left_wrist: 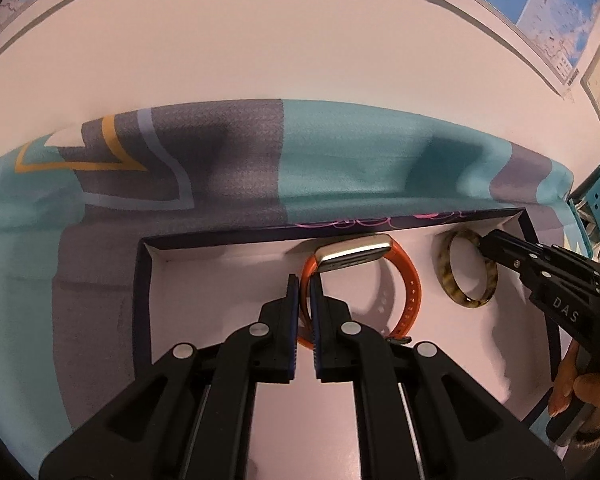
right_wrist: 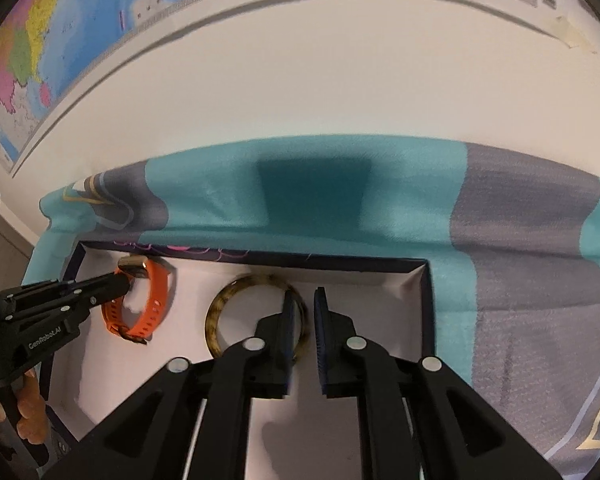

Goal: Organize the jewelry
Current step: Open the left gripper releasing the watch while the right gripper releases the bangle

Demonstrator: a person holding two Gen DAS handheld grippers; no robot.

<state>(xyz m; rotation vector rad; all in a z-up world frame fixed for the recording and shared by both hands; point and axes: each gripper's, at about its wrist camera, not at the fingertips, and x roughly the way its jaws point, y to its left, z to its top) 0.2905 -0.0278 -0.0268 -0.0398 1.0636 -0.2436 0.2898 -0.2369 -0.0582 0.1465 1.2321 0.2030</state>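
L gripper (left_wrist: 304,280) over the white-lined, dark-walled shallow box (left_wrist: 220,246): fingers (left_wrist: 293,300) a slit apart w/ the strap of the orange silicone watch w/ gold case (left_wrist: 410,284) between them; can't tell if pads actually press it. R gripper (right_wrist: 303,300) fingers (right_wrist: 288,316) slightly parted, released, tortoiseshell brown-yellow bangle (right_wrist: 220,312) rim partly behind the L-side finger. Both pieces sit inside the box, watch left of bangle, apart. Box rests on teal/grey patterned cloth (right_wrist: 380,184) on the desk.
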